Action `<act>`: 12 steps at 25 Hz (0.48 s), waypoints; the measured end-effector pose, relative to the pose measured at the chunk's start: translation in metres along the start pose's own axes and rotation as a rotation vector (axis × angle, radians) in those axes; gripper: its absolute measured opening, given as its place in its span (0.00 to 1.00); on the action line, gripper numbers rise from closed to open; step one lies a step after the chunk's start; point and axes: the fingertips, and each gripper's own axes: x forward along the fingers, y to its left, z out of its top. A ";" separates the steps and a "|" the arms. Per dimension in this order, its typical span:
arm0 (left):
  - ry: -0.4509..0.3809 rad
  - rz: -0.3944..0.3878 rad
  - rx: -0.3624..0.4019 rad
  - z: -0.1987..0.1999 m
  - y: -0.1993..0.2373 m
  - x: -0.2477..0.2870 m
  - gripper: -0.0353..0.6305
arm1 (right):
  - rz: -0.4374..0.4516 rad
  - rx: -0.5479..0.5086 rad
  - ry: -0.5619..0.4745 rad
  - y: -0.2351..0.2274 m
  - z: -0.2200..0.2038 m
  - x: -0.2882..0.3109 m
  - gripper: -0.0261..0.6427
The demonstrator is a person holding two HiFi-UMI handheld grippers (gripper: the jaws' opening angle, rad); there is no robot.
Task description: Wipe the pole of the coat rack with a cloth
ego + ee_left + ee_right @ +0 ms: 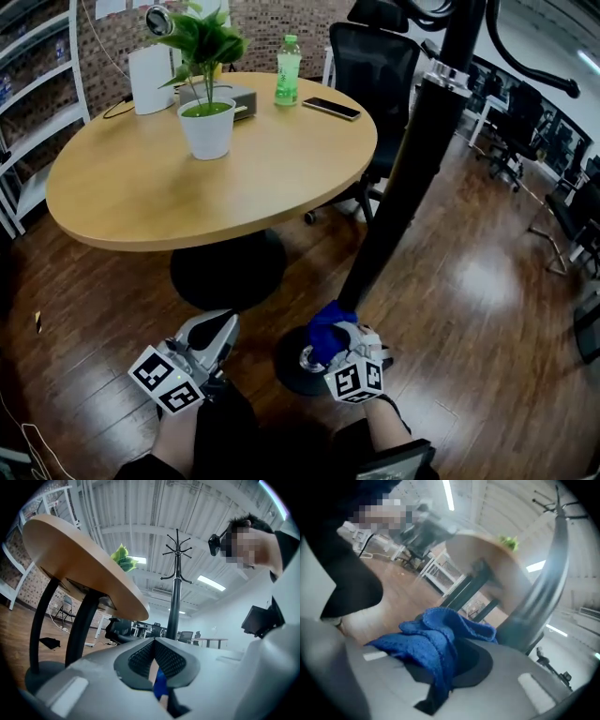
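Observation:
The coat rack's black pole slants from the upper right down to its round base on the wood floor. My right gripper is shut on a blue cloth, which presses against the pole's foot just above the base. In the right gripper view the cloth bunches over the jaws beside the blurred pole. My left gripper hovers low to the left of the base with its jaws together and nothing between them. The left gripper view looks up the whole pole to its hooks.
A round wooden table on a black pedestal stands to the left, carrying a potted plant, a green bottle and a phone. A black office chair sits behind the pole. Open wood floor lies to the right.

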 end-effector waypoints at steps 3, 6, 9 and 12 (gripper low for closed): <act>-0.023 -0.010 0.001 0.009 -0.005 0.002 0.05 | -0.206 -0.034 -0.185 -0.098 0.099 -0.046 0.07; -0.053 -0.019 0.016 0.024 -0.013 0.001 0.05 | -0.351 0.008 -0.374 -0.184 0.178 -0.094 0.07; -0.083 -0.024 0.031 0.041 -0.017 -0.002 0.05 | -0.428 0.143 -0.559 -0.245 0.231 -0.128 0.07; -0.095 -0.036 0.049 0.055 -0.025 -0.010 0.05 | -0.458 0.080 -0.638 -0.283 0.262 -0.153 0.07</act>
